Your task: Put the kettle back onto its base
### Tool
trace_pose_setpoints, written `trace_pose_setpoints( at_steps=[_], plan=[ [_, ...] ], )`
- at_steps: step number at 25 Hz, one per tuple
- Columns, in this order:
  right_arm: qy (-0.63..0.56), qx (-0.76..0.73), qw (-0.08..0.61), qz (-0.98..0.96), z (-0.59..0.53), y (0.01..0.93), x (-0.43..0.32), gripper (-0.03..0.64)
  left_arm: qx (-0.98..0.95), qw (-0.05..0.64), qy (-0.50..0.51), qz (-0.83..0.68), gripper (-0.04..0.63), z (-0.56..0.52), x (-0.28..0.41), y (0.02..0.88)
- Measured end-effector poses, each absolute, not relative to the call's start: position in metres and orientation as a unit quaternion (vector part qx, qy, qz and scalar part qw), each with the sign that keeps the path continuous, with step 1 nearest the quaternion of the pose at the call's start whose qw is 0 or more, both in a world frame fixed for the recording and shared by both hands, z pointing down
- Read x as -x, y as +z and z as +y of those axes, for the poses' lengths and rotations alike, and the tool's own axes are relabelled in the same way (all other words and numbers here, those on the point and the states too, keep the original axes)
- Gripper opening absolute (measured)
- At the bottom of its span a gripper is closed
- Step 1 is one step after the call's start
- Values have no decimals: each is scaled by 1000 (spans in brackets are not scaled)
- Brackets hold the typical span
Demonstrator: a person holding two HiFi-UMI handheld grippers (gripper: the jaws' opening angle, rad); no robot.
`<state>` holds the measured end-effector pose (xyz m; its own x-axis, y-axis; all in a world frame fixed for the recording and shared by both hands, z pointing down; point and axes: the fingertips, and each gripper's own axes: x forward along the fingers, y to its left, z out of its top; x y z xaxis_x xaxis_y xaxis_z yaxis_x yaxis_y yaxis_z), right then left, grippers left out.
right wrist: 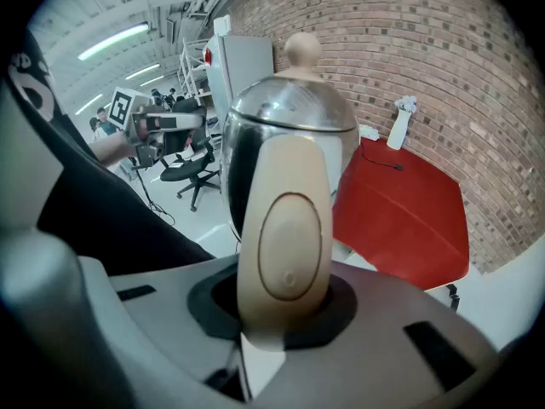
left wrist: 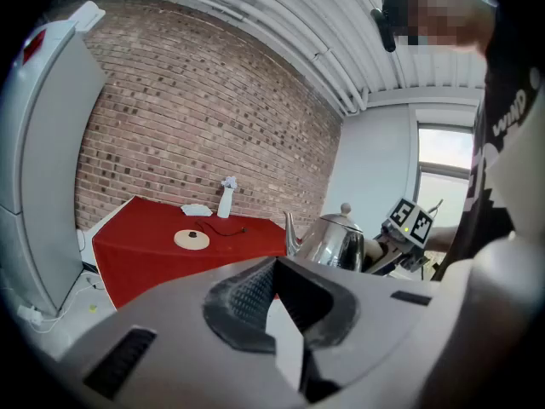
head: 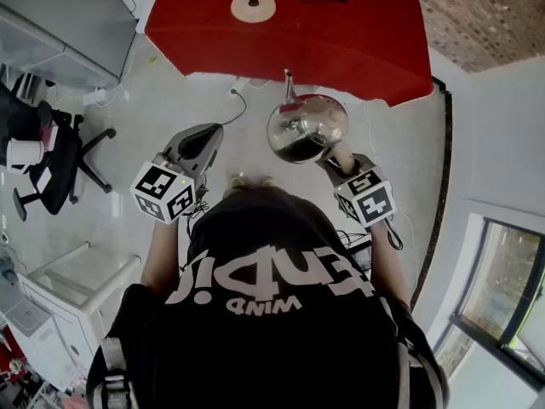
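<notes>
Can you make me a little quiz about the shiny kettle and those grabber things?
1. Which one holds the kettle: A, the left gripper, or B, the right gripper?
2. True or false: the kettle is off its round base, which lies on the red table.
3. Fill in: the right gripper's fingers clamp the kettle's ____.
Key: 1 B; 2 true; 3 handle.

base (head: pixel 253 7) on table (head: pixel 341 49), kettle (head: pixel 306 128) before table
</notes>
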<state>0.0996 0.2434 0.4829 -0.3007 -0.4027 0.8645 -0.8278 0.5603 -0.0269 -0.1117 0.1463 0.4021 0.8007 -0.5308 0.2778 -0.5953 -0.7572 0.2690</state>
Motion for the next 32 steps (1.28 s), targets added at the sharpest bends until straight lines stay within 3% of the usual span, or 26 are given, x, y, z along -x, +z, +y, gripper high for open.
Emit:
trace_pose_setpoints(
  at_steps=[32],
  plan=[
    [235, -448, 408, -760, 228, 464, -74, 69, -945, 181, 91, -257, 9, 146, 144, 411]
  ],
)
